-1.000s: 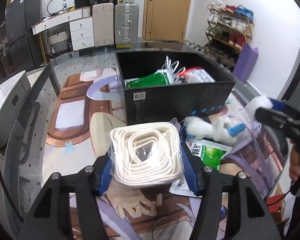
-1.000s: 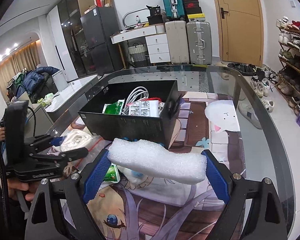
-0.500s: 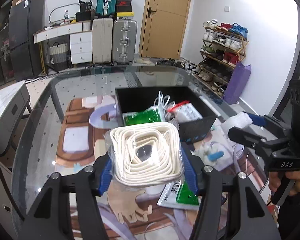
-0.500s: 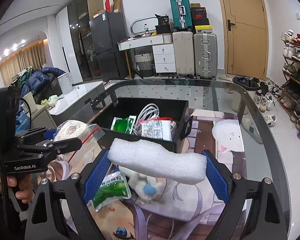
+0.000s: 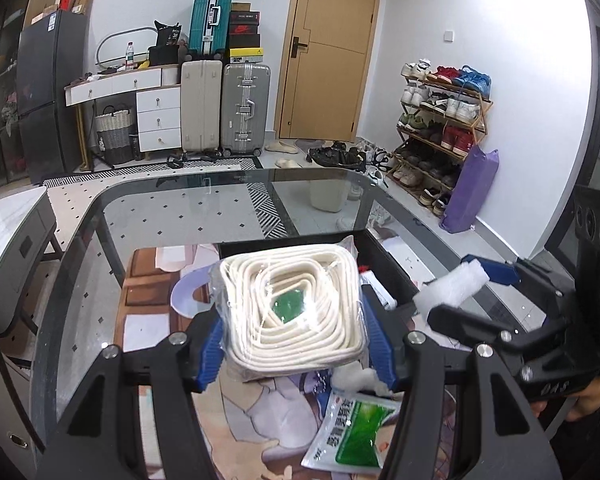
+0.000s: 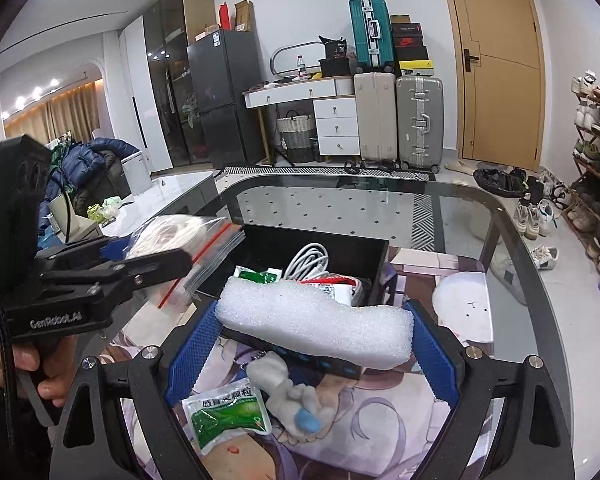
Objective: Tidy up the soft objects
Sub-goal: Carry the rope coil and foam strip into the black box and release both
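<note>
My left gripper (image 5: 294, 344) is shut on a clear bag of coiled white rope (image 5: 292, 314), held up in front of the black box (image 5: 388, 264). It also shows in the right wrist view (image 6: 148, 258), with the bag (image 6: 188, 240) at the box's left edge. My right gripper (image 6: 314, 346) is shut on a white foam block (image 6: 316, 326), held above the box's (image 6: 260, 248) near wall. In the left wrist view the foam (image 5: 452, 292) sits at the right. A green-and-white packet (image 6: 226, 410) and a white plush toy (image 6: 292, 396) lie on the mat below.
The box holds a white cable (image 6: 312, 260), a green packet (image 6: 260, 276) and other packets. The glass table (image 6: 440, 216) carries a printed mat (image 6: 380, 420). Suitcases (image 5: 224, 104), a shoe rack (image 5: 440, 120) and a fridge stand beyond.
Both grippers have risen with their loads. The views now look down from higher up, and the box sits lower in both. The left gripper has come closer to the box.
</note>
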